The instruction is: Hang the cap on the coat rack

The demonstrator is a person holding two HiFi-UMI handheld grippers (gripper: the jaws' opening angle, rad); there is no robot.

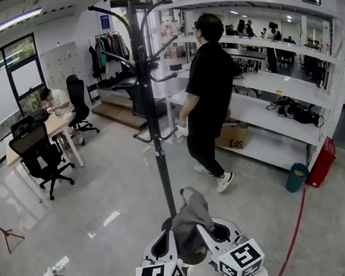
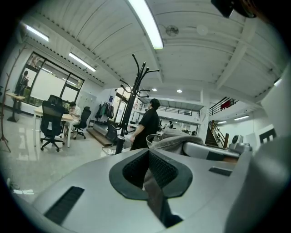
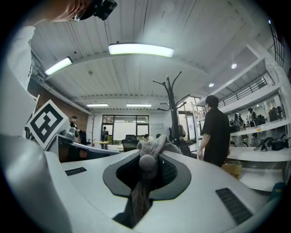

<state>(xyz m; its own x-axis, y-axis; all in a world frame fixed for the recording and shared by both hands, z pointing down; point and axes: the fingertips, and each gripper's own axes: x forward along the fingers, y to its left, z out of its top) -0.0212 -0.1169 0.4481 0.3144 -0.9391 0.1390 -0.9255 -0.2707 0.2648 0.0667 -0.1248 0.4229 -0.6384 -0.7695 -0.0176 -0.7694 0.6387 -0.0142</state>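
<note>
Two grippers low in the head view, side by side, share one grey cap (image 1: 191,223). Left gripper (image 2: 149,170): jaws together on a thin flat strip of the cap's fabric. Right gripper (image 3: 145,175): jaws clamped on a bunched, ribbed-looking fold of it. The cap humps up between them, slack, with the crown sagging.

Handling, as a judgement: light and soft, no stiffness in the cloth, not fragile. It will droop and swing from whatever edge is pinched. Woven surface, so slip is unlikely with a firm pinch. Best hold is on the rim or band at opposite sides, which keeps the opening spread so a hook can enter.

Coat rack (image 1: 157,136) stands just beyond the grippers. It has a dark upright pole, with curved arms up top and some lower hooks mid-pole, all bare as far as I can see. The cap is not yet on it, and the hooks sit well above the cap.

Further out, a person in black (image 1: 208,96) stands by the white shelving (image 1: 281,87).

Containers:
- Cardboard box (image 1: 233,137) on the lowest shelf, contents not visible.
- Teal bin (image 1: 297,177) on the floor at the shelf's end, inside can't be seen.
</note>
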